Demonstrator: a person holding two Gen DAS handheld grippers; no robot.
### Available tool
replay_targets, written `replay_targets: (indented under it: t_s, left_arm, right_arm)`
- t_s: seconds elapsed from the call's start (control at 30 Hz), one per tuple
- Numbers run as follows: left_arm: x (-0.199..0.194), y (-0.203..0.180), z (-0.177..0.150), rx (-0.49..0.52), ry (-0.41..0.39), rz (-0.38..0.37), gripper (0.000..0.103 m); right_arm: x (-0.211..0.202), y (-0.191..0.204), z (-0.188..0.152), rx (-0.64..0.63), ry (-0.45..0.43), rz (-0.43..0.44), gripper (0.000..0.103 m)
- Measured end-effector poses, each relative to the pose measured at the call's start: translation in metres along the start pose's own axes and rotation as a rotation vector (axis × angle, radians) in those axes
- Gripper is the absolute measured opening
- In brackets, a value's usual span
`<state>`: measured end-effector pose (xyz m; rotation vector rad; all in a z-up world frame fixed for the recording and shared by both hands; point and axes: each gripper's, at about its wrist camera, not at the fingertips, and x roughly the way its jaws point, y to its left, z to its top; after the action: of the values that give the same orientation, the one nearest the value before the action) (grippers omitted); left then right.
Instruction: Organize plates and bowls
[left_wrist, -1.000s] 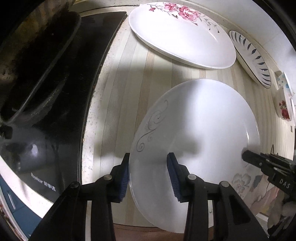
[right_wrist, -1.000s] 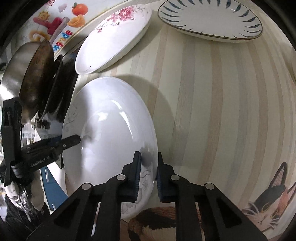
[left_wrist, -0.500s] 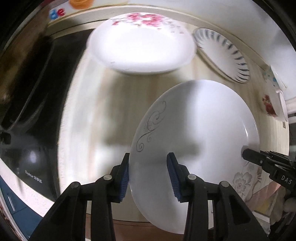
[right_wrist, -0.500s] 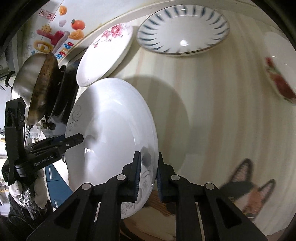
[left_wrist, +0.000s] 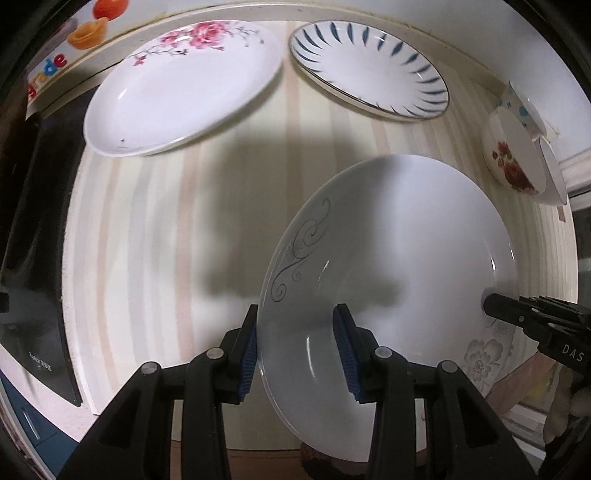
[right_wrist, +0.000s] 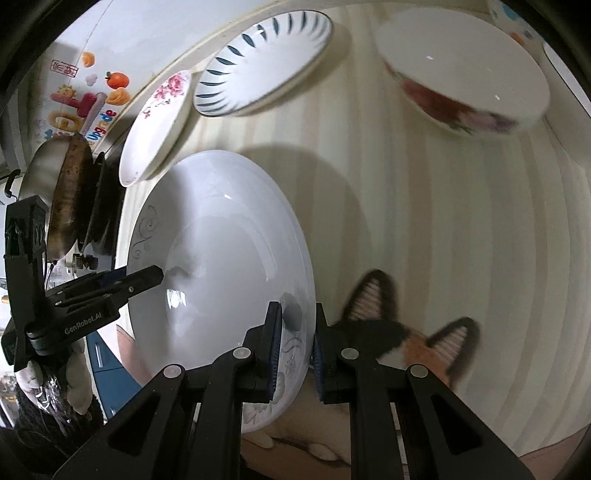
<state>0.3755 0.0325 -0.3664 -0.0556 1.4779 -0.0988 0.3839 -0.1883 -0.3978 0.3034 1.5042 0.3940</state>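
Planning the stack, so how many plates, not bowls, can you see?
3: the white scroll-pattern plate held in both claws, the white pink-blossom plate at the back left, and the white blue-dash plate beside it. More may lie outside the views.

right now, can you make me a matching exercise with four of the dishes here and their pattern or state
Things:
1. plate held in both sets of jaws
2. oval plate
3. round plate at the back
4. bowl

Descriptions:
A. dark blue dashes around the rim
B. pink blossom branch
C. red flowers on its side
D. grey swirl, lifted above the striped counter

Pairs: 1-D, 2-B, 3-A, 4-C
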Motion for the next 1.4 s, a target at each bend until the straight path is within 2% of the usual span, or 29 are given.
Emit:
replay_targets:
  t_s: [0.37, 0.8, 0.9, 0.97, 1.07, 1.17, 1.23, 1.27, 1.4]
  left_arm:
    - [0.021, -0.021, 0.01, -0.007, 0.024, 0.034, 0.036]
    - [0.026, -0.023, 0.017, -0.053, 0.009, 0.059, 0.037]
    - [0.012, -0.013, 0.008, -0.071, 0.006, 0.039, 0.037]
    - [-0.013, -0.001, 0.003, -0.086, -0.042, 0.034, 0.037]
    - [-0.046, 0.025, 0.011, -0.124, -0.116, 0.042, 0.037]
    - [-0.06, 0.061, 0.033, -0.188, -0.152, 0.03, 0.037]
    - [-0.062, 0.086, 0.051, -0.239, -0.167, 0.024, 0.037]
    - [-0.059, 0.099, 0.06, -0.267, -0.169, 0.017, 0.037]
    - [-0.044, 0.137, 0.082, -0.355, -0.174, -0.004, 0.037]
  right_arm:
    - [0.006, -0.022, -0.007, 0.009, 0.013, -0.006, 0.017]
    - [0.014, -0.014, -0.002, -0.023, 0.034, 0.007, 0.017]
    - [0.012, -0.016, 0.0, -0.005, 0.055, 0.018, 0.017]
    - [-0.002, -0.017, 0.0, 0.007, 0.053, -0.035, 0.017]
    - [-0.042, -0.007, 0.002, 0.015, -0.003, -0.066, 0.017]
    - [-0.072, 0.03, 0.025, -0.043, -0.082, -0.076, 0.018]
    - [-0.074, 0.066, 0.054, -0.108, -0.117, -0.042, 0.025]
    - [-0.071, 0.08, 0.069, -0.135, -0.133, -0.026, 0.028]
    - [-0.031, 0.148, 0.143, -0.29, -0.177, -0.03, 0.028]
